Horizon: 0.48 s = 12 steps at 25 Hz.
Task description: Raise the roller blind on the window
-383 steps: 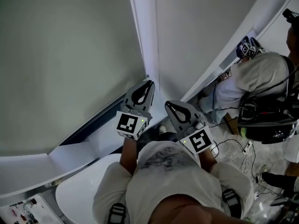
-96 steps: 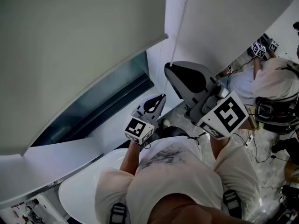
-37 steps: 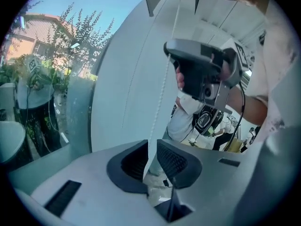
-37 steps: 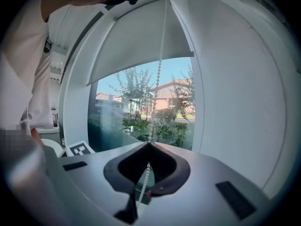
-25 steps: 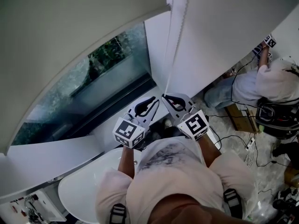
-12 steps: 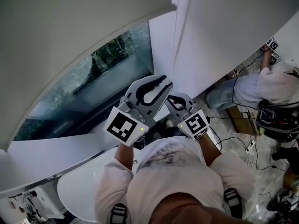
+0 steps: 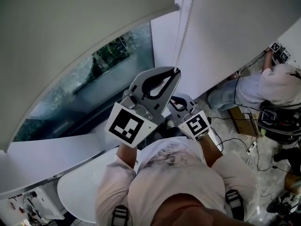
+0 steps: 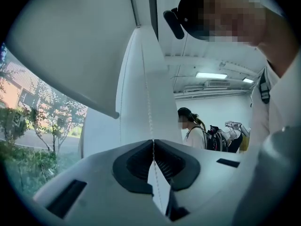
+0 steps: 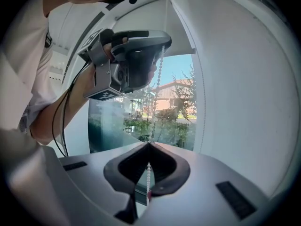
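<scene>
Above the window glass [image 7: 94, 79] the roller blind [image 7: 70, 32] hangs part-raised; your left gripper [image 7: 177, 71] pinches the bead chain [image 7: 182, 32] high, your right gripper [image 9: 149, 144] pinches it lower, so probably haul down left next.

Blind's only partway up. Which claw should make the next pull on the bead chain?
Left, probably. The left claw is shut on the bead chain well above the right claw, which grips it lower, so it has the longer downward stroke.
</scene>
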### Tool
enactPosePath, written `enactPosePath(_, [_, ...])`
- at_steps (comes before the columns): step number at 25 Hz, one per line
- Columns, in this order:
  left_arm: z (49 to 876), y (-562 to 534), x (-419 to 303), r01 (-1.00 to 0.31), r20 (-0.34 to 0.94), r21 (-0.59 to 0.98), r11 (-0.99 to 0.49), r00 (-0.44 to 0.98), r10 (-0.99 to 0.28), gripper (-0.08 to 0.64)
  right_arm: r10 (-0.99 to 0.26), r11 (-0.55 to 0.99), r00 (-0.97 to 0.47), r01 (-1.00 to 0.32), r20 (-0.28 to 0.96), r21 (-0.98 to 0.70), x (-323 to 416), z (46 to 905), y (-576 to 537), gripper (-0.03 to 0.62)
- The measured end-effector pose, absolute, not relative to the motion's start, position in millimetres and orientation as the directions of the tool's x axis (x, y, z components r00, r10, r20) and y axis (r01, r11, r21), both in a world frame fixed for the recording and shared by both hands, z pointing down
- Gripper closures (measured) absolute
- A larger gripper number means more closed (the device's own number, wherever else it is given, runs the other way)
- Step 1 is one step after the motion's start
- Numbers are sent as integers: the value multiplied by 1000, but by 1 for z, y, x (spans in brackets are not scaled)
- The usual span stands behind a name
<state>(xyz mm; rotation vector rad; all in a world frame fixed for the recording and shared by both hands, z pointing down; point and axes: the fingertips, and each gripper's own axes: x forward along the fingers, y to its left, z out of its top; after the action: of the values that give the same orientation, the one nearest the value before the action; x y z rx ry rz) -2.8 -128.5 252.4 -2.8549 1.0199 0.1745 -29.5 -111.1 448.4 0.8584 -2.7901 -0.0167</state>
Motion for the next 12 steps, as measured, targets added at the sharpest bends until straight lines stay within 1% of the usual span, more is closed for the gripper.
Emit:
enactPosePath(3, [258, -127, -7, -665, -145, -58, -745, 744, -652, 549, -551, 832, -803, -549, 227, 78, -33, 452, -111, 531])
enactPosePath(7, [286, -127, -1, -660, -107, -28, -751, 749, -654, 549, -533, 841, -795, -537, 291, 72, -30, 480, -109, 531])
enactPosePath(12, [312, -123, 0, -660, -95, 33, -750, 745, -660, 549, -527, 837, -782, -546, 335, 42, -22, 508, -108, 531])
